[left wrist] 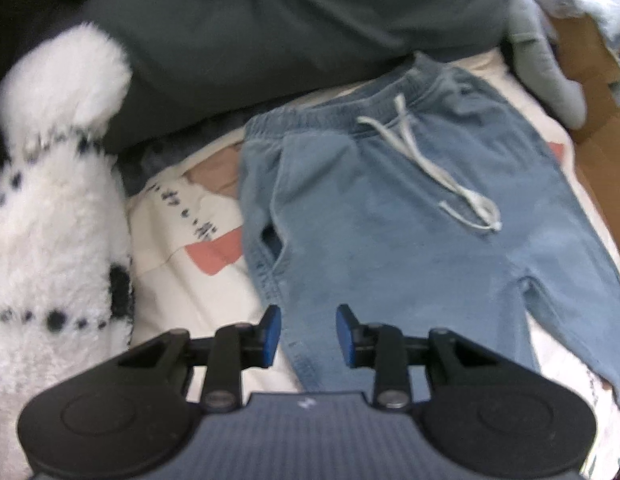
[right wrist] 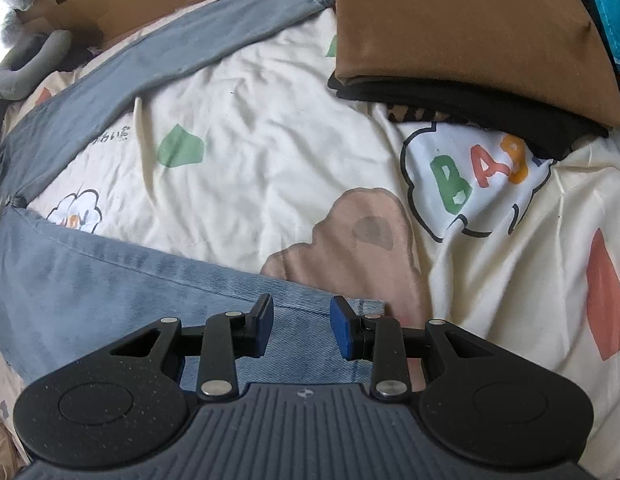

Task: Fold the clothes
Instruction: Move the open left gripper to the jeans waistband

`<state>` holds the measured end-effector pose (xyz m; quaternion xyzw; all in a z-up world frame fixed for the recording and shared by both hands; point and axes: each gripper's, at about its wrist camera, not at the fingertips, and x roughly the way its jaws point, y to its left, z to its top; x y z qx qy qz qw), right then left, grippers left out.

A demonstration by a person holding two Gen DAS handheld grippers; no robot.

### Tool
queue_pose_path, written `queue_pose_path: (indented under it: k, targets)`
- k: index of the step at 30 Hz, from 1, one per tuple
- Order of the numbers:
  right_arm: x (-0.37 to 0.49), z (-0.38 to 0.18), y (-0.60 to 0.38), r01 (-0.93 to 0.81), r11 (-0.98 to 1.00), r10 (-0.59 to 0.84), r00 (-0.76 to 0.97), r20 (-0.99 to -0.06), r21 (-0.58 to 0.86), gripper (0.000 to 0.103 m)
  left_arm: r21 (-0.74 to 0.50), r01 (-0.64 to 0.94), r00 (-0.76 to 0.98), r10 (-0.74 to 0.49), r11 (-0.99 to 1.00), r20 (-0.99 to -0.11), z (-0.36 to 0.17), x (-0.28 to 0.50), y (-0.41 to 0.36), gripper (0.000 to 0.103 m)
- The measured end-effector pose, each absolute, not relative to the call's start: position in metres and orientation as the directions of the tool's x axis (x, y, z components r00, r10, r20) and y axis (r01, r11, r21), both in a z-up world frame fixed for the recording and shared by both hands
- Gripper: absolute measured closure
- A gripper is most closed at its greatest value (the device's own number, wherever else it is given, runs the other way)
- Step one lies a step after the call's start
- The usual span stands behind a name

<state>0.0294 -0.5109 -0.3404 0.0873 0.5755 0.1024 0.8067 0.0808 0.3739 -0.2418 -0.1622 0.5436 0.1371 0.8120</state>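
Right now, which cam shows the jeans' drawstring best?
Left wrist. The white drawstring lies in full view below the elastic waistband of the blue jeans. The right wrist view shows only the jeans' legs spread on the printed bedsheet; no drawstring is visible there.

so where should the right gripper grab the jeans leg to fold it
Take the jeans at the hem of the near leg, which lies flat on the bedsheet just ahead of the right gripper. Come straight down from above with the open gripper across that edge; the cuff is the free end.
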Motion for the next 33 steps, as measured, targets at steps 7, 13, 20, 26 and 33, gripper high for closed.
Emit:
queue_pose_path:
  k: [7, 13, 20, 26, 33]
  targets:
    - [0.03, -0.34, -0.498, -0.077, 0.962, 0.274, 0.321, -0.907, 0.263, 0.064, -0.14, -0.338, 0.409, 0.011, 0.93, -0.913, -0.236, 0.085, 0.364, 0.066]
    - [0.035, -0.348, -0.469, -0.14, 0.961, 0.269, 0.296, -0.917, 0.237, 0.064, -0.19, -0.3, 0.444, -0.039, 0.935, -0.895, -0.25, 0.085, 0.349, 0.061]
    - [0.04, -0.368, -0.445, -0.19, 0.961, 0.249, 0.263, -0.932, 0.203, 0.064, -0.209, -0.272, 0.463, -0.062, 0.939, -0.884, -0.274, 0.098, 0.341, 0.062]
    - [0.038, -0.382, -0.442, -0.182, 0.968, 0.212, 0.237, -0.948, 0.171, 0.065, -0.203, -0.279, 0.456, -0.057, 0.939, -0.888, -0.305, 0.116, 0.342, 0.064]
    - [0.041, -0.386, -0.443, -0.18, 0.969, 0.207, 0.23, -0.951, 0.167, 0.066, -0.134, -0.333, 0.412, 0.016, 0.933, -0.911, -0.352, 0.143, 0.354, 0.064]
